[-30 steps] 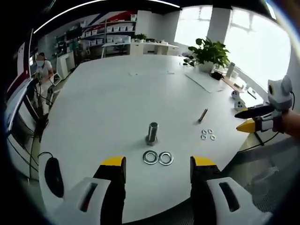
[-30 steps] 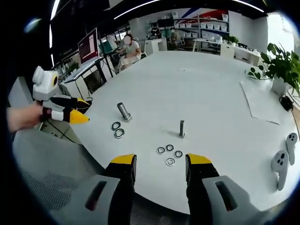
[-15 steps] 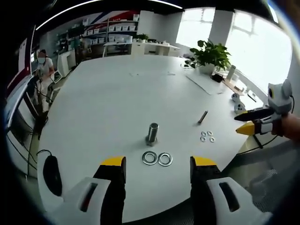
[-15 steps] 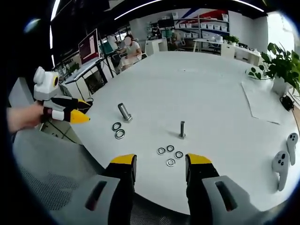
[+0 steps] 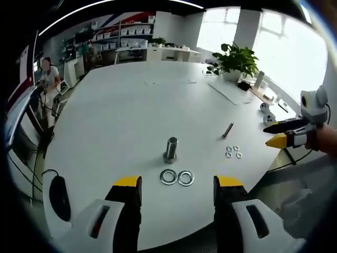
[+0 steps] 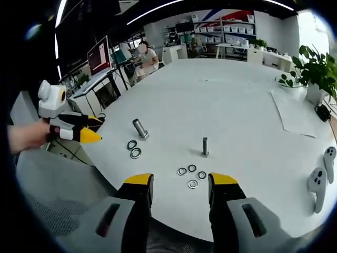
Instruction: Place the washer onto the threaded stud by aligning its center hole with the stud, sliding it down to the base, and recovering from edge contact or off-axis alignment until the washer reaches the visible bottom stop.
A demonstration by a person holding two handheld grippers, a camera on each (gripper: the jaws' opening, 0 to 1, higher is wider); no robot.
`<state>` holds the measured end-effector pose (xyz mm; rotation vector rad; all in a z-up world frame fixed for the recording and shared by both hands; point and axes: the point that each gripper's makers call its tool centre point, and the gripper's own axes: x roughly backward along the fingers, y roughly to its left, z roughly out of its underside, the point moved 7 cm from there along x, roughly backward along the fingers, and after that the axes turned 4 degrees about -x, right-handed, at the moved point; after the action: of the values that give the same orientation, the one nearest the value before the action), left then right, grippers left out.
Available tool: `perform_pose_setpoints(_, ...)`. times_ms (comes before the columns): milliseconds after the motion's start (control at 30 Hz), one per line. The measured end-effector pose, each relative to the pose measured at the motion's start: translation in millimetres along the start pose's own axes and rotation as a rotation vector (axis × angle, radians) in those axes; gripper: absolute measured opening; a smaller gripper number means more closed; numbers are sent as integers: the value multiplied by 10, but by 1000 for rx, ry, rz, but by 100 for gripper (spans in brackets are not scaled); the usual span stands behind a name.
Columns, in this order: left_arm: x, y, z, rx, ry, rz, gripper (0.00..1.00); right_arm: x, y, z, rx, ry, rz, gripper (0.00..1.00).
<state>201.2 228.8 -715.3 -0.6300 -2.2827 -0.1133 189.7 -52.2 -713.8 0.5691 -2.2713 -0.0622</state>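
The left tongs (image 5: 177, 182) stand wide apart with nothing between them, held just off the near edge of a large white worktop (image 5: 131, 110). Ahead of them one thick threaded stud (image 5: 171, 149) stands upright on the worktop, and two large washers (image 5: 177, 177) lie flat side by side, touching or nearly so, between the stud and the tongs. Further to the right stands one thin stud (image 5: 228, 129), leaning in this view, with four small washers (image 5: 233, 152) in a loose cluster just in front of it. The right tongs (image 5: 277, 134) come in from the right edge, held in a hand off the worktop's edge; from this side one cannot tell how far their yellow tips are parted.

In the right gripper view the right tongs (image 6: 180, 181) are also wide apart and hold nothing. The thin stud (image 6: 205, 146) stands upright ahead of them, and the four small washers (image 6: 191, 175) lie between it and the tongs. To the left are the thick stud (image 6: 140, 128), tilted in this view, and the two large washers (image 6: 134, 149) beside its base. The left tongs (image 6: 88, 130) show at the left edge, off the worktop (image 6: 231, 100).

No washer sits on either stud. One potted plant (image 5: 238, 60) stands at the far right of the worktop, and two white handheld controllers (image 6: 321, 173) lie near its right edge. One person (image 5: 49, 76) sits at a desk in the background.
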Motion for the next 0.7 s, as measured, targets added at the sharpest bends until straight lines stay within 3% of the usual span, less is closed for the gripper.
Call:
perform_pose_setpoints(500, -16, -15, 11, 7, 16, 12, 52, -27, 24, 12, 6, 11, -18, 44)
perform_pose_setpoints(700, -105, -36, 77, -42, 104, 56, 46, -19, 24, 16, -2, 14, -22, 44)
